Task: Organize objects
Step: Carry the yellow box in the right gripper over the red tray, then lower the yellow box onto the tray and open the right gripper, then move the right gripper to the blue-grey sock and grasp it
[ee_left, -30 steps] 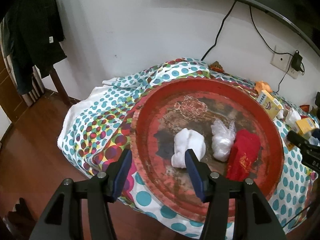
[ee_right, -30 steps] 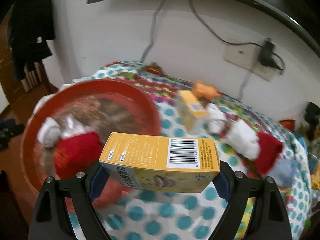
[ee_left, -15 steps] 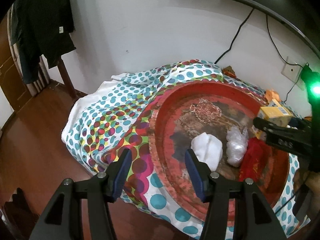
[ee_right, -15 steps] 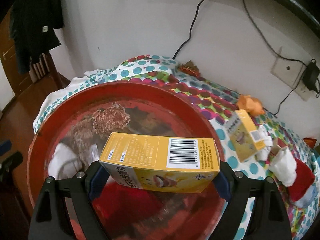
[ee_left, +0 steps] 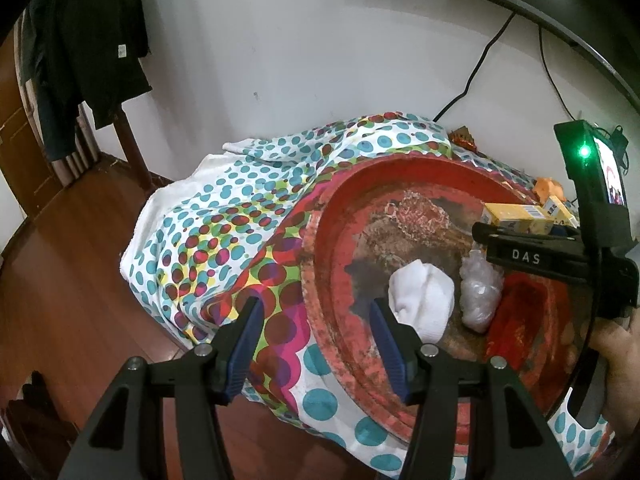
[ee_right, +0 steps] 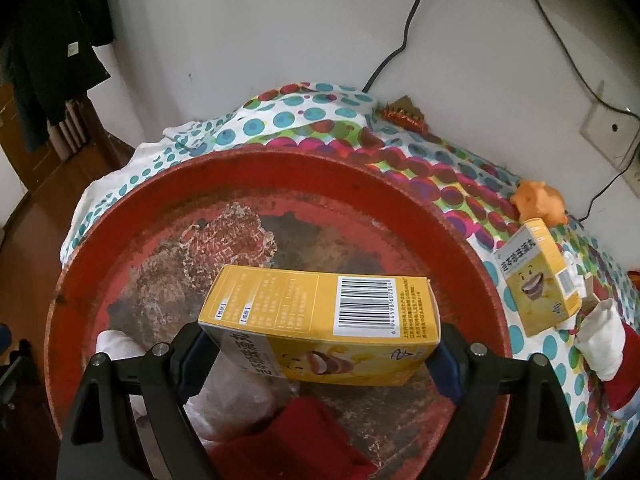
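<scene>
The yellow box [ee_right: 320, 320] sits clamped lengthwise in the right gripper [ee_right: 316, 356], above the red tray [ee_right: 400, 184] on the dotted cloth [ee_left: 224, 232]. The left gripper [ee_left: 316, 344], jaws apart and empty, hovers at the tray's near-left rim, beside the white sock [ee_left: 422, 304].

Free room: the far and middle floor of the red tray [ee_right: 80, 272] is left bare, and the dotted cloth [ee_left: 224, 216] left of the tray is unoccupied. Obstacles: the tray's near part is taken up by a white cloth bundle [ee_left: 424, 304], a clear plastic bag [ee_left: 478, 292] and a red cloth [ee_right: 296, 440], set close together. Right of the tray, passage is narrowed by a standing yellow carton [ee_right: 536, 280], an orange toy [ee_right: 538, 200] and a white-and-red sock [ee_right: 604, 340]. A wall [ee_right: 280, 20] closes the far side.
</scene>
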### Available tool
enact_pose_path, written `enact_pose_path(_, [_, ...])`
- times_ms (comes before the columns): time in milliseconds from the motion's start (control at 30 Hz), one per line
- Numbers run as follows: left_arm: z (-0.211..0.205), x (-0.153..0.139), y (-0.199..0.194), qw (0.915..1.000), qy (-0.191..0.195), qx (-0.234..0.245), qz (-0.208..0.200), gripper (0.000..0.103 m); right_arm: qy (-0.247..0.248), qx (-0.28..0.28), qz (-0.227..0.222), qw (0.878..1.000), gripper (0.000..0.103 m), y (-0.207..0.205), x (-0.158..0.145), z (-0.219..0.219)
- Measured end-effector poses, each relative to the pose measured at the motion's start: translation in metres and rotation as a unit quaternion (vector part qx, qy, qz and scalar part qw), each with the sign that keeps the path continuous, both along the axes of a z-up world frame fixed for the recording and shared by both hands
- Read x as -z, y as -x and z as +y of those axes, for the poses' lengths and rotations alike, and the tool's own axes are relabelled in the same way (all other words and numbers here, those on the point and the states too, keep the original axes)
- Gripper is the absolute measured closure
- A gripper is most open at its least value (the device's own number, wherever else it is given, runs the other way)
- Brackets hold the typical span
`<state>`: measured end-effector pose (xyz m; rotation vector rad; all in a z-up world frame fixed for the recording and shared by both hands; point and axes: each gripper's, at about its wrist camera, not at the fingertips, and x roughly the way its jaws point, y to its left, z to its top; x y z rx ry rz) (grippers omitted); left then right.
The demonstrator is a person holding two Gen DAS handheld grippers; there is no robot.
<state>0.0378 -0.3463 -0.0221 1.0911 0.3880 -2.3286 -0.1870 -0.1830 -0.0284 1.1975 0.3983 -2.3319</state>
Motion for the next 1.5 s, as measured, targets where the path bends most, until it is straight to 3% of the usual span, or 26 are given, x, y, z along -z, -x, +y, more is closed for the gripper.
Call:
enact_pose_path(433, [0.011,0.004,0.007,0.9998,-0.001,0.018,-0.003,0.047,-0.002,0.002,0.005,1.0,0.009,-0.004,0.001,0.012])
enact_pose_path(733, [0.019,0.003,0.009,0.9997,0.004,0.025,-0.002,0.047,0.018,0.01,0.027,0.999,0.008,-0.015,-0.02,0.043])
enact_pose_path(1067, [0.045,0.004,0.017,0.9983,0.024,0.053,-0.011,0.047,0.062,0.066,0.048,0.995,0.005,-0.033,-0.04,0.14])
enact_pose_path(1267, [0.065,0.007,0.022,0.9963,0.04,0.074,-0.02,0.047,0.035,0.122,0.043,0.991,0.005,-0.032,-0.025,0.213])
enact_pose_path(1500, [0.083,0.012,0.027,0.9942,0.048,0.093,-0.028,0.047,0.016,0.214,0.031,0.976,0.005,-0.025,-0.002,0.303])
